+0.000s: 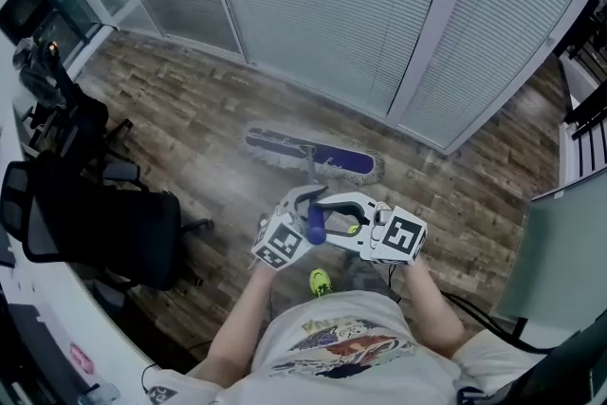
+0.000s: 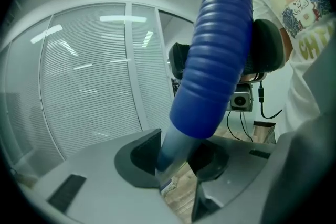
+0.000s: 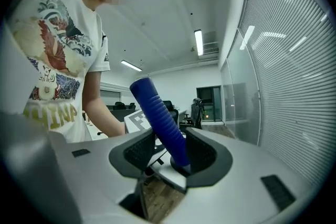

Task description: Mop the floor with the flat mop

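Note:
The flat mop lies with its blue and white head (image 1: 313, 156) on the wooden floor near the blinds. Its ribbed blue handle (image 1: 316, 223) rises toward me, between both grippers. My left gripper (image 1: 308, 209) comes in from the left. In the left gripper view, its pads (image 2: 147, 157) close on the grey pole just below the blue handle (image 2: 215, 60). My right gripper (image 1: 327, 218) reaches in from the right. In the right gripper view, the handle (image 3: 157, 113) leans against one pad (image 3: 202, 152) of my right gripper (image 3: 168, 157), with a gap to the other.
A black office chair (image 1: 104, 223) stands close on the left. A glass wall with blinds (image 1: 332, 5) runs across the back. A grey desk edge (image 1: 560, 251) is at the right. My green shoe (image 1: 320, 281) is on the floor below the grippers.

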Action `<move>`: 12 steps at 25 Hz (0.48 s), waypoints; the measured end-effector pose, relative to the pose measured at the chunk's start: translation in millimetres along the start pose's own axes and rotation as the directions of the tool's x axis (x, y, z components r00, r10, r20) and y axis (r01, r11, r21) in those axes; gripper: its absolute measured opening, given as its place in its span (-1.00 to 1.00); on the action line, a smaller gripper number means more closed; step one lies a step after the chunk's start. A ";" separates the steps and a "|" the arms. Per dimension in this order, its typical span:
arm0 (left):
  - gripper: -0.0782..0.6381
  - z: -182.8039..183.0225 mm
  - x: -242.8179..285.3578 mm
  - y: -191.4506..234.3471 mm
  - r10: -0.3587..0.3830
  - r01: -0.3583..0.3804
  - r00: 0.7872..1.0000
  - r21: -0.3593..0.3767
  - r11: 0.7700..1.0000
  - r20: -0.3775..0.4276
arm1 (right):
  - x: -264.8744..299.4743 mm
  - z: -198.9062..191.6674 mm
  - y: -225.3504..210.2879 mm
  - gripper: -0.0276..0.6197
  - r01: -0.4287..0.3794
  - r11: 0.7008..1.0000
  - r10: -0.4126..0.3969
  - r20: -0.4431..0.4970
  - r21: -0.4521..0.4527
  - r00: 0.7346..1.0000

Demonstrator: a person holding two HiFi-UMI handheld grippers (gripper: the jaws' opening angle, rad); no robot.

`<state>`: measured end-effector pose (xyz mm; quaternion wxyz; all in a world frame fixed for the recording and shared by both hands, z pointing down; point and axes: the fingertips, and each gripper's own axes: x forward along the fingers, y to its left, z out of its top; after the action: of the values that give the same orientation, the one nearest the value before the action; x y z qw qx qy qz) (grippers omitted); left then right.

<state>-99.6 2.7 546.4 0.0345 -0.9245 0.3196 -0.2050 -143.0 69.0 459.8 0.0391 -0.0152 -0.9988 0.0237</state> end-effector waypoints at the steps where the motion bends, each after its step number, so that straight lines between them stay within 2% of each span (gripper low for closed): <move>1: -0.51 -1.7 -1.3 -4.6 -0.003 0.003 1.000 -0.002 1.000 0.006 | -0.9 -3.2 4.3 -0.38 0.006 1.000 -0.006 0.003 0.009 1.000; 6: -0.48 2.1 2.5 -10.4 0.000 0.001 0.998 -0.024 1.000 0.061 | -8.4 -8.2 5.8 -0.37 0.031 0.999 -0.032 0.037 0.037 0.999; 12: -0.49 9.2 15.1 3.2 0.004 -0.005 0.995 0.005 1.000 0.097 | -11.4 -8.0 -15.3 -0.35 0.009 0.998 -0.012 0.047 0.060 0.999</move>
<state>-87.0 -9.6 542.8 0.0528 -0.9326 0.3190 -0.1605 -131.5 53.7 467.6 0.0158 -0.0083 -0.9984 0.0537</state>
